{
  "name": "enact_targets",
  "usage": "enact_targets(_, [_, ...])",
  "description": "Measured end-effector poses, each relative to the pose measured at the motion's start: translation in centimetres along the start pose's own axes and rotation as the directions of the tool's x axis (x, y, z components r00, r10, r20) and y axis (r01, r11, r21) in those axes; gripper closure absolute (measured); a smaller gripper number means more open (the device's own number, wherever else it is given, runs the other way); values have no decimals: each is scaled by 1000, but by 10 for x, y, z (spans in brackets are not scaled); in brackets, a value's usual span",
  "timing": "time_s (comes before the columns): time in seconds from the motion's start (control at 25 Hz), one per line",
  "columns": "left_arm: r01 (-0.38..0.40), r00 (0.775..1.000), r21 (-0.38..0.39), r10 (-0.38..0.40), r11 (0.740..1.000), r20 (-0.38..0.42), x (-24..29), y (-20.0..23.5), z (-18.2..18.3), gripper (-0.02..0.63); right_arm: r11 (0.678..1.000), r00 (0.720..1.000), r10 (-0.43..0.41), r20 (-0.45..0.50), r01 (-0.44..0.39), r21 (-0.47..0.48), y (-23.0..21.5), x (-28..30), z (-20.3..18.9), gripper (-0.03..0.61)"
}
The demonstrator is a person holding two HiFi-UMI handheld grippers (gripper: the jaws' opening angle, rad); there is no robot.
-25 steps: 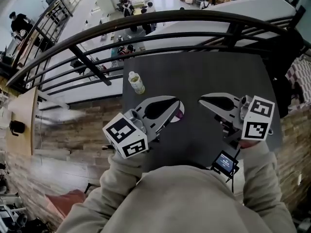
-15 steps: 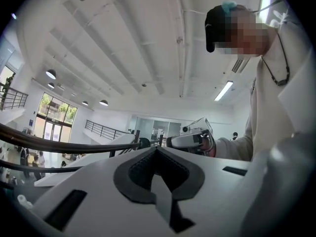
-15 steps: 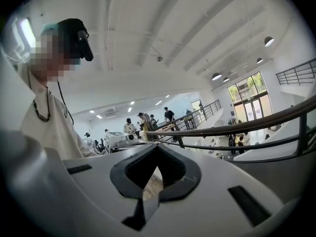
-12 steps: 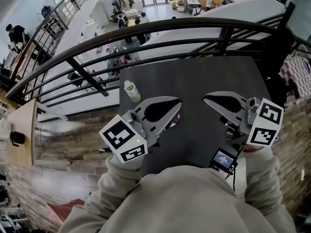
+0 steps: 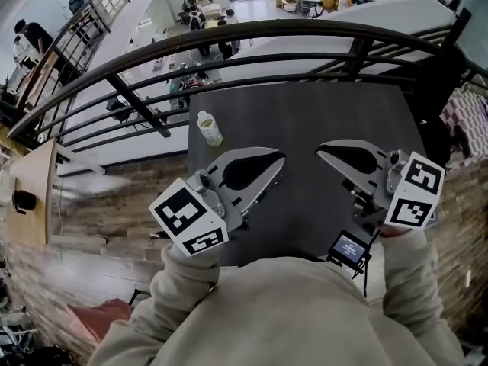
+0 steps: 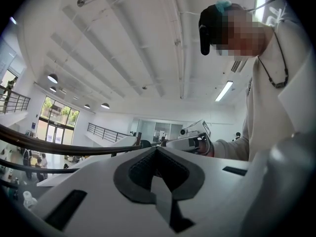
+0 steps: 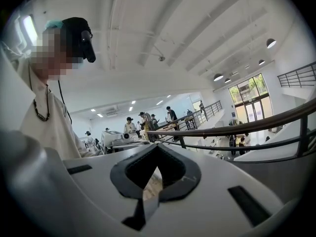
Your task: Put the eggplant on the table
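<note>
Dark grey desk filled the head view's centre, with your left tongs and right tongs over it and a bottle at its upper left. No eggplant could be made out. Your left gripper view showed those tongs closed on nothing. Your right gripper view showed the same.
</note>
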State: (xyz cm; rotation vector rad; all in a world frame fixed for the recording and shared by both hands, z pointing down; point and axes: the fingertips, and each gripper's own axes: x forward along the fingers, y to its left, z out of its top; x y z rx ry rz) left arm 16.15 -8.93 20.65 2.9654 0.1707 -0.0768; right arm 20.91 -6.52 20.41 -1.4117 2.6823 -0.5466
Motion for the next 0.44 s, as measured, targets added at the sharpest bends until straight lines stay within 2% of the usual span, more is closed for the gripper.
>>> enact_targets(0.44, [-37, 999, -17, 37, 999, 22, -17, 7, 3, 609, 1000, 999, 22, -38, -22, -15, 8, 19, 0, 565])
